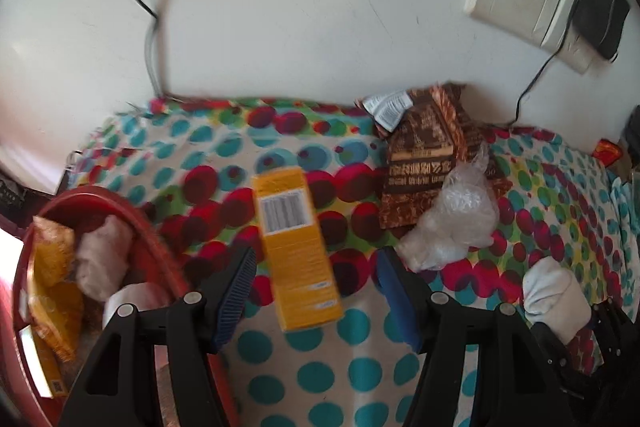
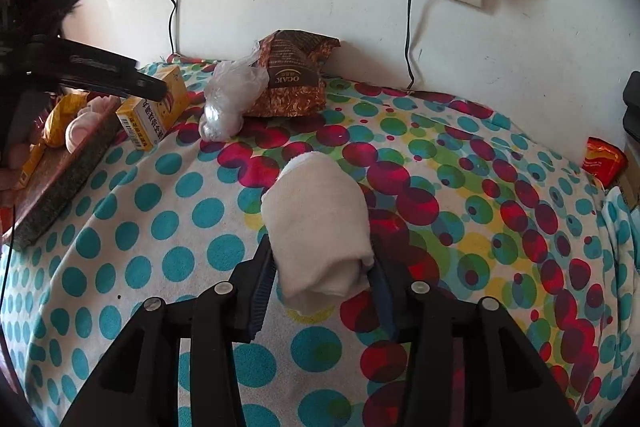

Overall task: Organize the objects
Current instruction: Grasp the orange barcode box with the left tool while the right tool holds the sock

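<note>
The left claw [image 1: 316, 291] is spread wide around a yellow box [image 1: 296, 247] lying on the dotted cloth [image 1: 360, 367], its pads apart from the box. The red basket [image 1: 132, 215] sits at the table's left edge. The right claw [image 2: 320, 283] grips a rolled white sock [image 2: 320, 223].

Black hand-held gripper [image 1: 316, 267] frames, blue ribbed pads [image 1: 236, 291], silver screws [image 1: 192, 297]

The right gripper [image 2: 320, 267] clamps a rolled white sock [image 2: 320, 223] between its fingers [image 2: 260, 279] above the dotted cloth [image 2: 160, 227].
</note>
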Demonstrator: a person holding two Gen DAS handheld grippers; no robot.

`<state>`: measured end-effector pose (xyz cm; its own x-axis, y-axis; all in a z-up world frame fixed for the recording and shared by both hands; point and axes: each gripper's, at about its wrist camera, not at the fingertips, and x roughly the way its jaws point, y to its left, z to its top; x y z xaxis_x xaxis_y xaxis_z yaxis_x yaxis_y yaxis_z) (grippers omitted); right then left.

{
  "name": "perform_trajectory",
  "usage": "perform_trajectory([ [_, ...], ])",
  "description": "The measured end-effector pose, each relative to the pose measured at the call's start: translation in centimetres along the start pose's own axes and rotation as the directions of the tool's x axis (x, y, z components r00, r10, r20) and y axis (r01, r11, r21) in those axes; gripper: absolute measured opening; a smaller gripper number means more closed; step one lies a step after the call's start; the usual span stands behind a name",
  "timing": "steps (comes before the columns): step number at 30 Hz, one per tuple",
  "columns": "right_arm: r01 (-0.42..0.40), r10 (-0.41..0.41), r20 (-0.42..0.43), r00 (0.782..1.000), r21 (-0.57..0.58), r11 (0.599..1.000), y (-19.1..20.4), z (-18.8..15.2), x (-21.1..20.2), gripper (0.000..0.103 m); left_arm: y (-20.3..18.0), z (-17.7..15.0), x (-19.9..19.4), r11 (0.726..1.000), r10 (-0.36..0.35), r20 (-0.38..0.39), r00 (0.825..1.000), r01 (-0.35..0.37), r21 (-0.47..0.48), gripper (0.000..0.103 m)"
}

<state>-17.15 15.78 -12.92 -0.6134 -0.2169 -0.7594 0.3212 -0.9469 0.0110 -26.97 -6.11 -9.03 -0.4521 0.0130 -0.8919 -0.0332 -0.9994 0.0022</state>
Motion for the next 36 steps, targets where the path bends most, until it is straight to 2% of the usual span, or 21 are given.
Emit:
perform_trajectory([
  [3, 0.006, -0.006, -0.002, 1.0, 0.008, 1.0, -0.2, 0.0, 0.0, 0.046, 0.3, 0.0, 1.4, 1.0, 0.014, -0.018, 1.0, -0.015, -0.024, 0.065],
  [5, 0.028, -0.028, -0.01, 1.0, 0.008, 1.0, -0.2, 0.0, 0.1, 0.05, 0.7, 0.0, 2.0, 0.999, -0.001, -0.023, 1.0, 0.0, -0.049, 0.064],
  [10, 0.046, -0.046, -0.011, 0.999, 0.007, 0.999, -0.2, 0.1, -0.1, 0.052, 0.9, -0.1, 2.2, 0.997, -0.036, 0.003, 0.999, 0.036, -0.075, 0.063],
  [11, 0.047, -0.046, -0.011, 0.999, 0.01, 0.999, -0.2, 0.1, 0.0, 0.055, 0.8, -0.2, 2.0, 0.998, -0.028, 0.011, 1.0, 0.028, -0.063, 0.06],
  [13, 0.031, -0.031, -0.012, 0.999, 0.008, 0.999, -0.2, 0.1, 0.0, 0.056, 0.5, -0.2, 1.7, 1.0, -0.007, 0.025, 1.0, 0.008, -0.026, 0.029],
  [15, 0.03, -0.03, 0.006, 1.0, 0.004, 1.0, -0.1, 0.0, -0.3, 0.049, 0.2, -0.3, 1.7, 1.0, -0.011, 0.018, 1.0, 0.011, -0.01, 0.029],
  [16, 0.015, -0.015, 0.016, 1.0, 0.0, 1.0, 0.0, 0.0, -0.4, 0.038, 0.1, -0.4, 1.6, 1.0, -0.011, 0.017, 1.0, 0.011, -0.005, 0.029],
  [17, 0.017, -0.017, 0.026, 1.0, -0.001, 1.0, 0.1, 0.0, -0.6, 0.035, 0.0, -0.4, 1.4, 1.0, -0.008, 0.02, 1.0, 0.008, -0.003, 0.029],
  [22, 0.032, -0.033, 0.056, 0.998, 0.023, 0.999, -0.1, -0.1, -1.1, 0.033, -0.4, -0.6, 0.1, 1.0, -0.021, 0.036, 0.999, 0.021, 0.015, 0.029],
  [26, 0.04, -0.04, 0.037, 0.998, 0.022, 0.999, -0.1, 0.1, -0.7, 0.033, -1.0, -1.4, -1.8, 0.999, -0.032, 0.06, 0.998, 0.03, 0.033, 0.029],
  [30, 0.046, -0.046, 0.023, 0.999, 0.017, 0.999, -0.1, 0.0, -0.3, 0.033, -1.6, -2.8, -3.5, 0.998, -0.049, 0.077, 0.996, 0.045, 0.043, 0.029],
  [36, 0.069, -0.069, 0.024, 0.997, 0.001, 0.998, 0.3, -0.1, -0.2, 0.033, -2.0, -5.7, -7.0, 0.997, -0.035, 0.117, 0.993, 0.026, 0.079, 0.029],
])
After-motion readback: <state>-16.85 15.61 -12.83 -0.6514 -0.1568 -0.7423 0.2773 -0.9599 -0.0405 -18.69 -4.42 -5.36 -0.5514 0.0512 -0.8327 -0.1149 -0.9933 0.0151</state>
